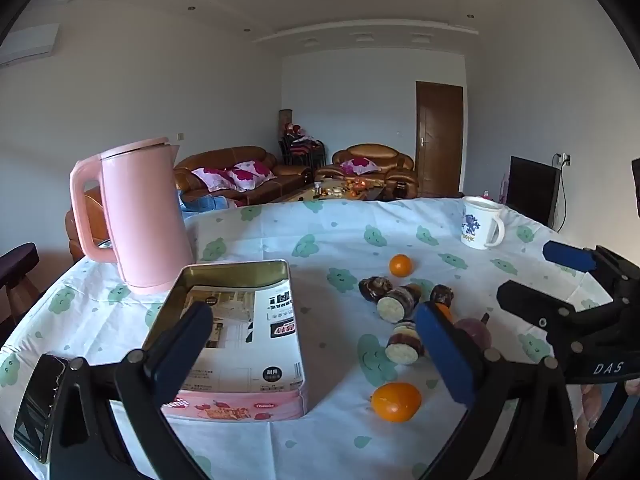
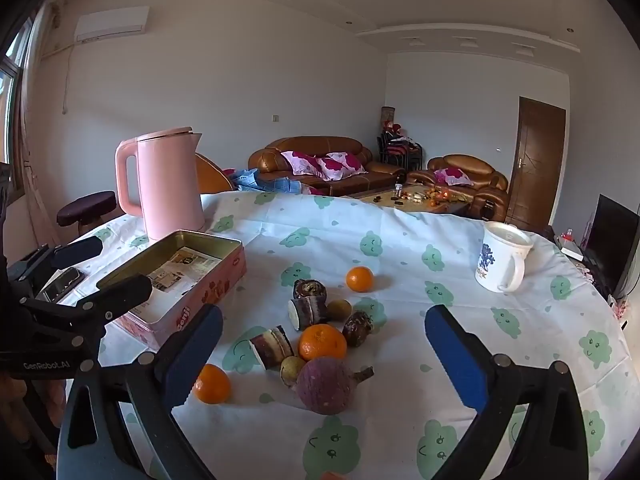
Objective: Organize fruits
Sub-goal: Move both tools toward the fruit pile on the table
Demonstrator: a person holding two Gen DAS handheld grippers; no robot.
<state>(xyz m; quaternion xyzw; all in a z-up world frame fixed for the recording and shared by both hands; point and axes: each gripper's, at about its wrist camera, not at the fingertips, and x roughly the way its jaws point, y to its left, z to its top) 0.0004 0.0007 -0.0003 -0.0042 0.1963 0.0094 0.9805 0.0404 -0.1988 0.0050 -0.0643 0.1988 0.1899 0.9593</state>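
An open pink tin box (image 1: 240, 344) (image 2: 176, 276) with printed paper inside lies on the table at the left. Loose fruit lies to its right: three oranges (image 2: 322, 342) (image 2: 360, 279) (image 2: 212, 384), a purple round fruit (image 2: 326, 384), sugarcane pieces (image 2: 274, 346) (image 2: 308, 312), small brown fruits (image 2: 357, 328). In the left wrist view one orange (image 1: 396, 402) lies near. My left gripper (image 1: 316, 352) is open above the tin's right edge. My right gripper (image 2: 324, 340) is open, hovering over the fruit pile.
A pink kettle (image 2: 168, 184) stands behind the tin. A white mug (image 2: 500, 262) stands at the right. A dark phone (image 2: 64, 282) lies left of the tin. The round table (image 2: 400, 236) has a cloud-patterned cloth.
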